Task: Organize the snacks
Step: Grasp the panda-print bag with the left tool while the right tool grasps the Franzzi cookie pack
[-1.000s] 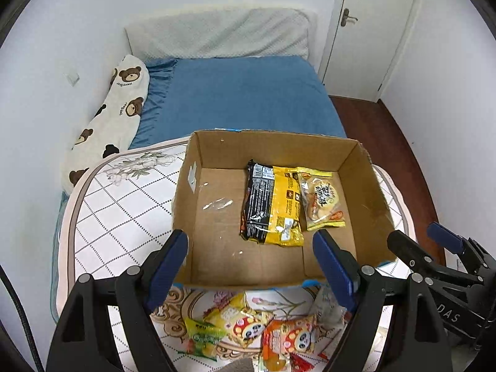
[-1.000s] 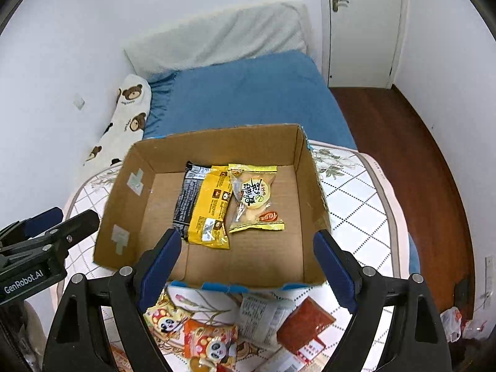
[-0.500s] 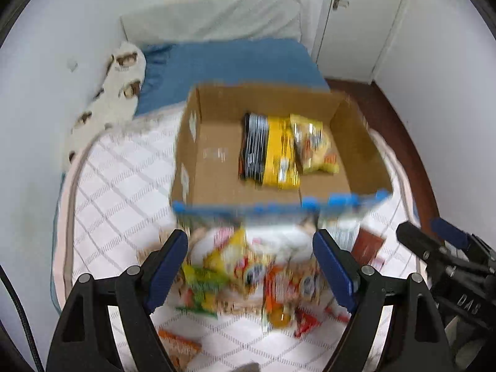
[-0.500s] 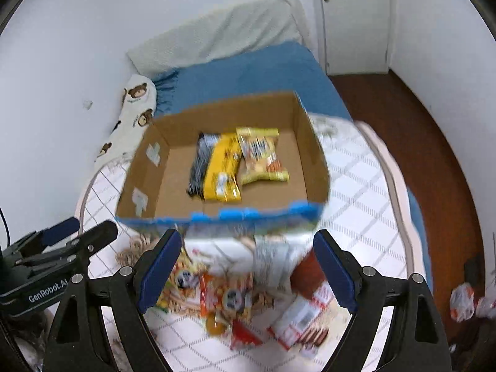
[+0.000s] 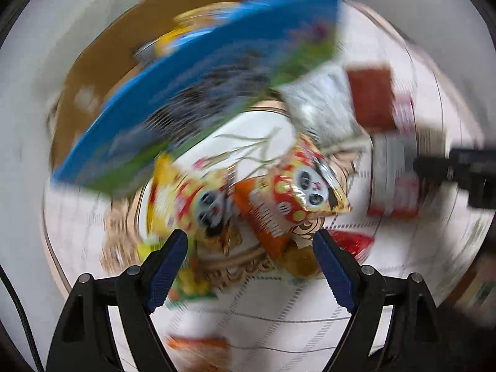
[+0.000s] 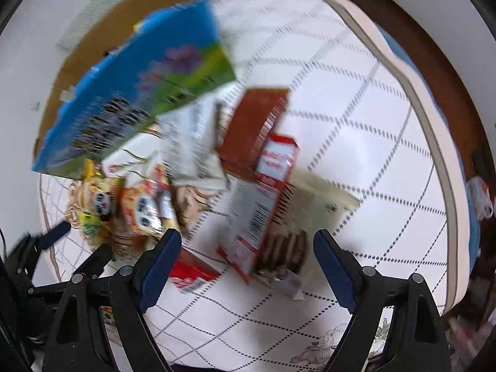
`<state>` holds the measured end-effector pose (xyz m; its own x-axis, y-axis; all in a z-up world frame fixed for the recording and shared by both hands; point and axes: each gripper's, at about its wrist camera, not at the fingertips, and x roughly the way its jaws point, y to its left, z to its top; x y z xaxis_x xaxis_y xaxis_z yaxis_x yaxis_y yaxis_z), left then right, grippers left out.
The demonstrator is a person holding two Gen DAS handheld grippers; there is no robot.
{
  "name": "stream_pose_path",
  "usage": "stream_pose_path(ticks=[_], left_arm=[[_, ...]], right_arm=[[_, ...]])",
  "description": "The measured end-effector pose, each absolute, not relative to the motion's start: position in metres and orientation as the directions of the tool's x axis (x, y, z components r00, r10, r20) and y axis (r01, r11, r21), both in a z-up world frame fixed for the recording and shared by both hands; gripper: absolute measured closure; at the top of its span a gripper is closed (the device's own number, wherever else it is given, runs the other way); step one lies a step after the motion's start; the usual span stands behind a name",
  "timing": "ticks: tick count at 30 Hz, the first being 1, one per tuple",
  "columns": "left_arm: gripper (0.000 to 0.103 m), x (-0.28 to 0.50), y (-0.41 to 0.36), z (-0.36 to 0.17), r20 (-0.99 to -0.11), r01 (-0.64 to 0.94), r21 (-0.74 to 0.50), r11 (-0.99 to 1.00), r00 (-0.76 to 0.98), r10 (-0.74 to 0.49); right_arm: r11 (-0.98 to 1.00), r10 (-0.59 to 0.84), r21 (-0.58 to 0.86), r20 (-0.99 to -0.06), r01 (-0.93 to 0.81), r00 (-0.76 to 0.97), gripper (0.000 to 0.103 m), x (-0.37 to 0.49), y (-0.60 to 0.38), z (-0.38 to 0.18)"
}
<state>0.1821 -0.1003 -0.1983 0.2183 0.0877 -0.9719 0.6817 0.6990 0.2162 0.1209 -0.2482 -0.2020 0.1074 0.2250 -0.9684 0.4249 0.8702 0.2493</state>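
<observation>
Both views are blurred by motion. A cardboard box (image 5: 102,52) with a blue and green printed front wall (image 5: 192,93) stands on the quilted bed cover, a yellow packet dimly showing inside. In front of it lies a heap of snacks. My left gripper (image 5: 249,241) hangs open just above two panda-print packets (image 5: 214,204) (image 5: 297,192). My right gripper (image 6: 248,245) is open over a red and white biscuit box (image 6: 257,217), with a brown packet (image 6: 251,124) beyond it. Nothing is held between either pair of fingers.
A silvery white packet (image 6: 186,133) lies against the box front. A small red packet (image 6: 189,271) sits by my right gripper's left finger. The white diamond-stitched cover (image 6: 356,124) spreads to the right, ending at a pink border (image 6: 434,124). The other gripper (image 5: 465,173) shows at the right edge.
Both grippers have dropped and tipped down from looking into the box to hovering close over the snack heap in front of it. They have also rolled. Their jaws stayed equally wide.
</observation>
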Motion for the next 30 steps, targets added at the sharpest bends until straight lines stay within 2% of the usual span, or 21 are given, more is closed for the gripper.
stream_pose_path(ticks=[4, 9, 10, 12, 16, 22, 25, 28, 29, 30], left_arm=[[0.02, 0.177, -0.13, -0.229, -0.959, 0.82, 0.282, 0.498, 0.231, 0.162], [0.02, 0.18, -0.154, -0.263, -0.958, 0.885, 0.265, 0.382, 0.197, 0.209], [0.024, 0.179, -0.158, -0.268, -0.956, 0.887, 0.269, 0.376, 0.2, 0.214], [0.04, 0.181, -0.161, -0.273, -0.959, 0.874, 0.258, 0.413, 0.18, 0.218], [0.043, 0.19, -0.152, -0.271, -0.974, 0.787, 0.215, 0.579, 0.13, 0.185], [0.044, 0.207, -0.11, -0.274, -0.993, 0.463, 0.003, 0.886, -0.102, 0.057], [0.043, 0.209, -0.097, -0.281, -0.989, 0.373, -0.044, 0.927, -0.146, 0.011], [0.041, 0.213, -0.092, -0.288, -0.987, 0.364, -0.059, 0.93, -0.161, 0.0], [0.041, 0.215, -0.092, -0.291, -0.986, 0.362, -0.063, 0.93, -0.165, -0.002], [0.041, 0.219, -0.092, -0.293, -0.986, 0.36, -0.064, 0.931, -0.167, -0.003]], right_arm=[[0.859, 0.231, 0.25, -0.968, 0.446, 0.096, 0.014, 0.112, -0.259, -0.209], [0.845, 0.237, 0.253, -0.967, 0.472, 0.094, 0.014, 0.101, -0.277, -0.214], [0.843, 0.235, 0.25, -0.968, 0.476, 0.092, 0.017, 0.099, -0.28, -0.216], [0.838, 0.228, 0.243, -0.969, 0.489, 0.091, 0.025, 0.096, -0.286, -0.219], [0.84, 0.221, 0.231, -0.972, 0.49, 0.079, 0.037, 0.097, -0.287, -0.229], [0.859, 0.211, 0.209, -0.976, 0.467, 0.05, 0.039, 0.114, -0.277, -0.252], [0.88, 0.188, 0.182, -0.982, 0.438, 0.029, 0.039, 0.129, -0.269, -0.257], [0.905, 0.168, 0.155, -0.986, 0.396, 0.003, 0.039, 0.138, -0.264, -0.26], [0.913, 0.165, 0.15, -0.986, 0.379, -0.007, 0.042, 0.139, -0.264, -0.261], [0.928, 0.15, 0.134, -0.989, 0.348, -0.019, 0.049, 0.138, -0.264, -0.261]])
